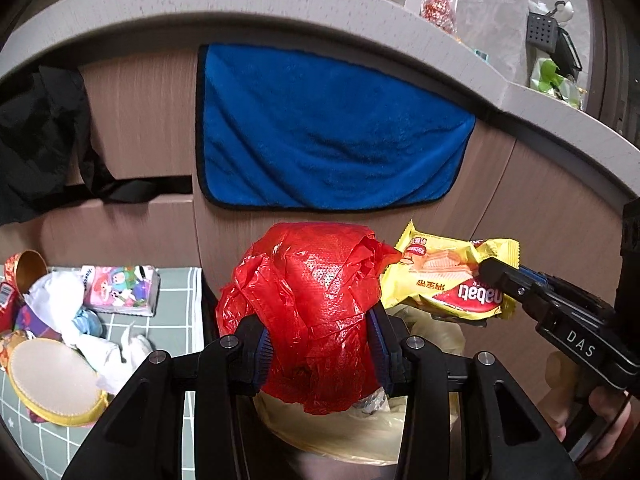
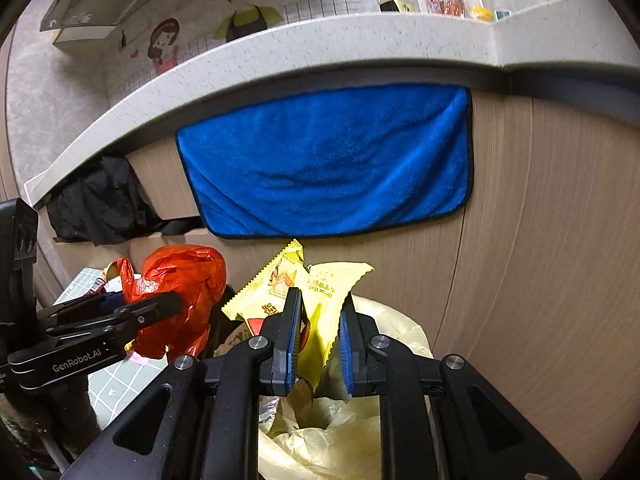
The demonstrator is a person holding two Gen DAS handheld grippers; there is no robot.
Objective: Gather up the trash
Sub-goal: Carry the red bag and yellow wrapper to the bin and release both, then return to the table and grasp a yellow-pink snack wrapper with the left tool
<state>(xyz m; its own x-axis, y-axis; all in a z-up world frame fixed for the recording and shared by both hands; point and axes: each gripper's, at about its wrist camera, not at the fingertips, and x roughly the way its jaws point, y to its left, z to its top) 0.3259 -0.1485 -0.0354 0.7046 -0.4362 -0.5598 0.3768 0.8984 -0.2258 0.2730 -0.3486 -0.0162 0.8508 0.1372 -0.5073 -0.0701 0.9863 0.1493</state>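
Note:
A crumpled red plastic bag [image 1: 312, 280] fills my left gripper [image 1: 320, 320], whose blue pads are shut on its two sides. In the right wrist view the same red bag [image 2: 188, 276] sits in the left gripper [image 2: 168, 300] at the left. My right gripper [image 2: 321, 300] is shut on a yellow wafer wrapper [image 2: 276, 280] that sticks up between its fingers. The left wrist view shows this wrapper [image 1: 440, 276] pinched at its right end by the right gripper [image 1: 494, 276]. Both hang just above a bin lined with a pale yellow bag [image 2: 392, 320], also seen below the red bag as a liner [image 1: 340, 432].
A blue towel [image 1: 332, 128] hangs on the wooden cabinet front under a grey counter edge [image 1: 240, 12]. To the left, a low table with a green grid cloth [image 1: 176, 320] holds white tissues [image 1: 100, 344], a tissue pack [image 1: 120, 290] and a round tin lid [image 1: 52, 380]. Black cloth [image 1: 40, 140] drapes from a drawer.

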